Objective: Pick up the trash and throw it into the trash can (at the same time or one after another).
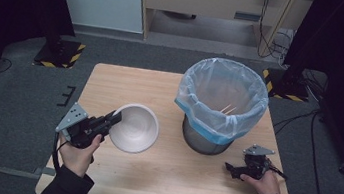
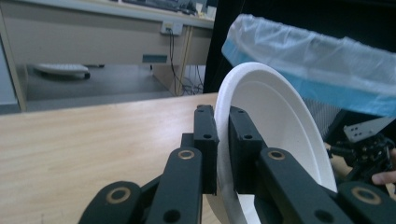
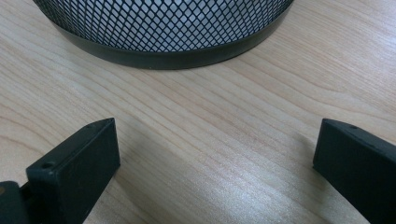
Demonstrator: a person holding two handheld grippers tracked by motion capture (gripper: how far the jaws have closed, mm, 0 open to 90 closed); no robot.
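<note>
My left gripper clamps the white bowl's rim — the bin lies at two o'clock; my right gripper sits apart, empty.

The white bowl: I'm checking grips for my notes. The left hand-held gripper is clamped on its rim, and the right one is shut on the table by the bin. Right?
Not quite. The right hand-held gripper is open, its jaws wide apart over bare table, as the right gripper view shows. The left hand-held gripper is indeed clamped on the white bowl rim.
</note>
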